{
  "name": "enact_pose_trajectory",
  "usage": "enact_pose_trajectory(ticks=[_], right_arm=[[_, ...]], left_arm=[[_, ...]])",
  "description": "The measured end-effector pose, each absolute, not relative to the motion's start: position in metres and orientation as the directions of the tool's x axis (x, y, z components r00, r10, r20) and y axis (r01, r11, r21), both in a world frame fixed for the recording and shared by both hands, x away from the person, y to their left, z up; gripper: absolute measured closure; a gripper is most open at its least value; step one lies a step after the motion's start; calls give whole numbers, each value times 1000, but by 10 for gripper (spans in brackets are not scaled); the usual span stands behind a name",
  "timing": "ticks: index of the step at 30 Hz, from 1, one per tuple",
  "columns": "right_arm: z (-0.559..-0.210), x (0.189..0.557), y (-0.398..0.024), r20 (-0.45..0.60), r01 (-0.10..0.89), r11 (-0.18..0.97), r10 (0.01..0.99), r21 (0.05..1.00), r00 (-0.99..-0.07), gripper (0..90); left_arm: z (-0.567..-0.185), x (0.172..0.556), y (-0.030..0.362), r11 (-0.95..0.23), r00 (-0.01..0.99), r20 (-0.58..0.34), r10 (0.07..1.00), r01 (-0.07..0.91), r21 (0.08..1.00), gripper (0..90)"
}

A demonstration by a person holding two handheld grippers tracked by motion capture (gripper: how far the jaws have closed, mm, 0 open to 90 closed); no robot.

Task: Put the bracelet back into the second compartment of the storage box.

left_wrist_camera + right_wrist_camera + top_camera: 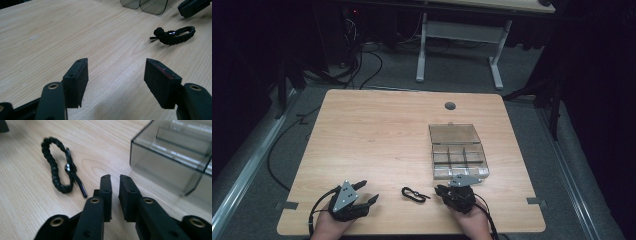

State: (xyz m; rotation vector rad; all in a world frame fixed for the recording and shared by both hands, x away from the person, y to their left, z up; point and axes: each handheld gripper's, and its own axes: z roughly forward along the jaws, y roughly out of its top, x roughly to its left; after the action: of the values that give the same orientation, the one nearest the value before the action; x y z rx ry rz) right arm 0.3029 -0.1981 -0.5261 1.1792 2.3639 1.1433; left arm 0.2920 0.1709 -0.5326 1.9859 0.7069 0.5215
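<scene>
I see a black braided cord bracelet with a small clasp (415,194) lying flat on the pale wooden surface (377,135), close to its near edge, between my two tools. A clear smoky plastic organiser box with open lid and small compartments (458,151) sits toward the right edge, just beyond my right hand; as far as I can make out, its compartments are empty. I judge the work barely begun: the bracelet is untouched and, I guess, has yet to be picked up and placed in the box. My right hand-held gripper (115,178) hovers beside the bracelet, near the box's front wall, its jaws nearly together with only a thin gap, clasping nothing. My left hand-held gripper (116,62) rests near the front left corner, jaws wide apart, bare wood between them.
</scene>
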Motion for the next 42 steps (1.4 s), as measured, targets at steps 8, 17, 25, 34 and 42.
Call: enact_pose_trajectory(ticks=[8, 17, 25, 34, 42], right_arm=[[-517, 302, -190, 77, 500, 382, 731, 778, -678, 900], [-514, 295, -181, 56, 465, 410, 701, 785, -711, 899], [-517, 295, -169, 67, 458, 432, 666, 777, -743, 900], [-524, 300, -148, 71, 444, 468, 623, 764, -779, 900], [-528, 296, -147, 55, 450, 499, 622, 740, -781, 900]], left_arm=[[-533, 293, 171, -399, 737, 77, 672, 273, 875, 364], [-532, 293, 172, -391, 735, 64, 675, 283, 876, 363], [-532, 293, 172, -387, 731, 67, 679, 279, 879, 357], [-533, 292, 171, -389, 726, 73, 684, 277, 879, 349], [-533, 292, 171, -396, 726, 82, 683, 273, 877, 349]])
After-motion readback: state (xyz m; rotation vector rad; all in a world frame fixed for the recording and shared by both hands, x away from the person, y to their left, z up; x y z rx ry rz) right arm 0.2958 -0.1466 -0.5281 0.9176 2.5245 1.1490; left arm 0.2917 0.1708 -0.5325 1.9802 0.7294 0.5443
